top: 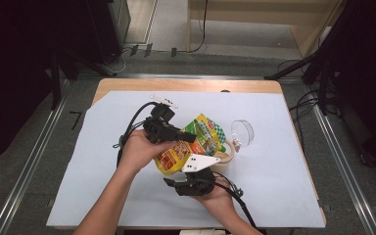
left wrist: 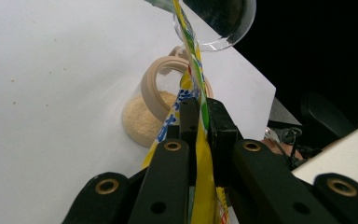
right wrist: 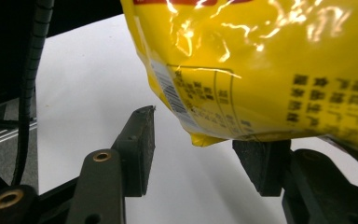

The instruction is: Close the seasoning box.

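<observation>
A: Where is the bag [top: 190, 146] just now?

B: Off the table [top: 127, 161], held up right over the jar [top: 223, 155]. In the high view it hangs between the two hands, its green-checked top towards the clear lid [top: 243, 132], which lies just past the jar.

A: Who has hold of it?

B: The left gripper [top: 188, 138]. In the left gripper view its jaws are pressed together on the bag's thin edge [left wrist: 200, 154], with the yellow film running straight up between them. Past the jaws sits the jar [left wrist: 151, 109], open-mouthed, with pale grains inside, and the lid [left wrist: 221, 23] beyond it.

A: And the right gripper?

B: The right gripper [right wrist: 193, 156] sits under the bag, on the near side of the jar. Its jaws stand apart; in the right gripper view the bag's lower corner [right wrist: 200, 137] hangs above the gap and neither pad presses it. One pad is half hidden behind the bag's bottom edge, so whether that pad brushes it I cannot tell
</observation>
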Motion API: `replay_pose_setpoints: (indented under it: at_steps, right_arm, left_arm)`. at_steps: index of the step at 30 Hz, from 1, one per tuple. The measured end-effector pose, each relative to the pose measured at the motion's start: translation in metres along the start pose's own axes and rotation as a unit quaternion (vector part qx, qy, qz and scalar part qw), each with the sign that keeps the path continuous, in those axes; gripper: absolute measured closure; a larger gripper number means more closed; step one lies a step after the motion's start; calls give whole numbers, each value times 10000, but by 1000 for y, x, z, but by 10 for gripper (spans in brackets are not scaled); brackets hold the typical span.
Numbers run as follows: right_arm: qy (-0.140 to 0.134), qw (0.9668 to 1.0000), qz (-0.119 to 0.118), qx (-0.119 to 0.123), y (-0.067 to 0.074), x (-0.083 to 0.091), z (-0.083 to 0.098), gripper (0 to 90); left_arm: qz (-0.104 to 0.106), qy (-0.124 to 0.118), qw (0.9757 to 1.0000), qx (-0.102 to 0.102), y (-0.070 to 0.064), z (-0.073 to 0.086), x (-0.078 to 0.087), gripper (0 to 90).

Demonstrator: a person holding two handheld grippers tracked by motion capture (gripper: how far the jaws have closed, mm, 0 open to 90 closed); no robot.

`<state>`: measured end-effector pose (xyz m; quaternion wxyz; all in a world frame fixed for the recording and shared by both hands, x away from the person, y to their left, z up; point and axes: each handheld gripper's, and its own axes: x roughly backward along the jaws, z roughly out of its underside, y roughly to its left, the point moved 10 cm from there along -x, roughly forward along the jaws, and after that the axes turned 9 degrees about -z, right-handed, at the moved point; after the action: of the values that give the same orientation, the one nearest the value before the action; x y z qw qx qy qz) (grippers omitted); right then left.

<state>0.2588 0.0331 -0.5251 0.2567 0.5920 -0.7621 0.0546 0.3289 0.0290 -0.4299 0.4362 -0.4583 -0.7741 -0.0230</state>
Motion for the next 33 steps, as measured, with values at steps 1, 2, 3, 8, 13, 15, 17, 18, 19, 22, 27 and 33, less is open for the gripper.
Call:
replay_pose_setpoints:
  at_steps: [1, 2, 3, 8, 13, 15, 17, 18, 19, 22, 27, 33]
  right_arm:
    - [-10, 10000, 5, 24, -1, 0, 1, 498]
    - [-23, 10000, 12, 20, -1, 0, 1, 497]
    - [-20, 10000, 12, 6, -1, 0, 2, 495]
    - [32, 10000, 13, 23, 0, -1, 5, 495]
    - [132, 9999, 41, 30, 0, -3, 8, 496]
    - [121, 9999, 45, 60, 0, -4, 8, 496]
    - [132, 9999, 22, 77, 1, -4, 8, 496]
    - [122, 9999, 42, 108, 1, -4, 8, 496]
    - [122, 9998, 43, 118, 1, -4, 8, 498]
    - [132, 9998, 82, 146, 0, -3, 10, 490]
    - [62, 9999, 70, 127, 1, -1, 11, 480]
    - [55, 9997, 167, 145, -3, 2, 11, 472]
  left_arm:
    - [5, 5, 10000, -9, 0, 1, 0, 881]
    - [10, 5, 10000, -23, 0, 2, 0, 882]
    - [16, 5, 10000, -28, 0, 2, 1, 883]
    - [57, -19, 10000, -24, 2, 9, 2, 888]
    - [109, -23, 9999, -4, 4, 14, 4, 890]
    - [101, -17, 9999, -26, 4, 16, 5, 891]
    - [87, -10, 10000, -48, 5, 18, 6, 891]
    - [89, -25, 9999, -61, 5, 18, 7, 891]
    - [85, -10, 9999, -77, 5, 20, 7, 891]
    - [50, 10, 9999, -122, 7, 23, 9, 892]
    - [8, 10, 9998, -175, 9, 25, 11, 892]
    - [-1, 49, 9995, -321, 9, 28, 12, 892]
